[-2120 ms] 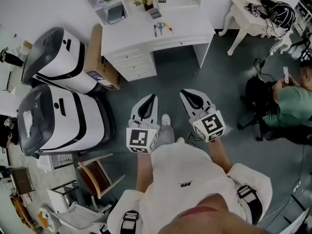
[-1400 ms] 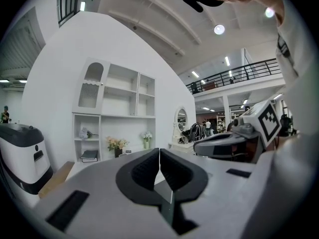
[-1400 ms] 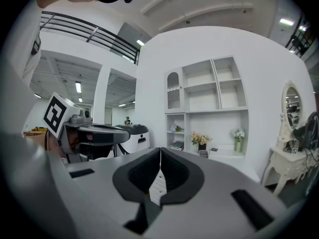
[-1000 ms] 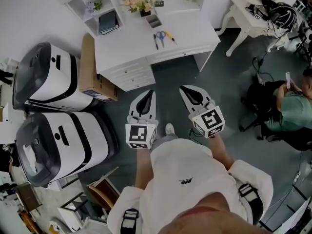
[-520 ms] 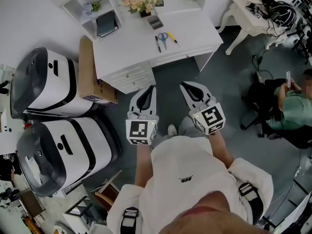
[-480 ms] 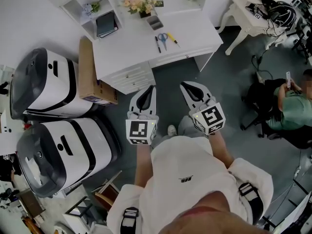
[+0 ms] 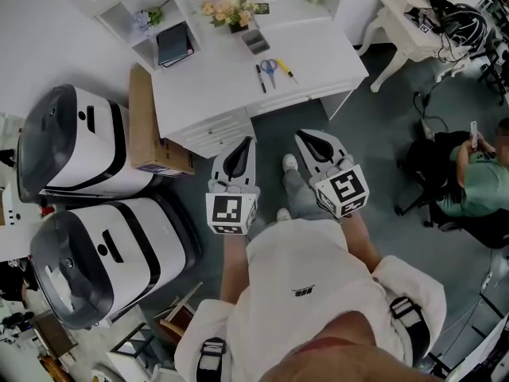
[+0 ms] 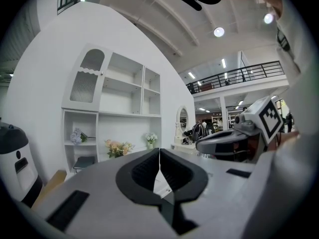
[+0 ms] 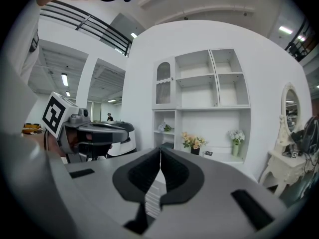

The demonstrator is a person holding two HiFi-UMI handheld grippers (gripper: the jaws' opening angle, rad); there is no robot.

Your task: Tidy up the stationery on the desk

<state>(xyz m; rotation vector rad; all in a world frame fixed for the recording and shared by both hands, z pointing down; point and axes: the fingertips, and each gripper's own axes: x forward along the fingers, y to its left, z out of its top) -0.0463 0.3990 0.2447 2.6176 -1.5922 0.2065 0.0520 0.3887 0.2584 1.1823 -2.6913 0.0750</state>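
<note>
A white desk (image 7: 208,74) fills the upper middle of the head view, its drawers (image 7: 213,127) facing the person. The stationery lies near the centre of the desk top: a black pen (image 7: 260,77), blue-handled scissors (image 7: 270,66) just right of it, and a yellow pen-like item (image 7: 286,70) right of those, all close together but apart. Above them in the frame sit a small grey tray (image 7: 255,40) and a bunch of pale flowers (image 7: 227,10). A dark notebook (image 7: 172,44) rests in the white shelf unit (image 7: 151,30) at the desk's upper left.

A cardboard box (image 7: 147,126) stands against the desk's left side, and two large white-and-black machines (image 7: 79,138) occupy the left of the frame. At upper right is a second white table (image 7: 413,30) piled with cables; at the right edge a person in a green shirt (image 7: 477,185) sits on the grey floor (image 7: 382,126).

The left gripper (image 7: 247,142) and right gripper (image 7: 302,136) are held side by side at frame centre, over the floor just short of the desk's front edge, well apart from the stationery. In the left gripper view the jaws are pressed together with nothing between them; the right gripper view shows the same, clenched and empty, aimed towards the shelves.
</note>
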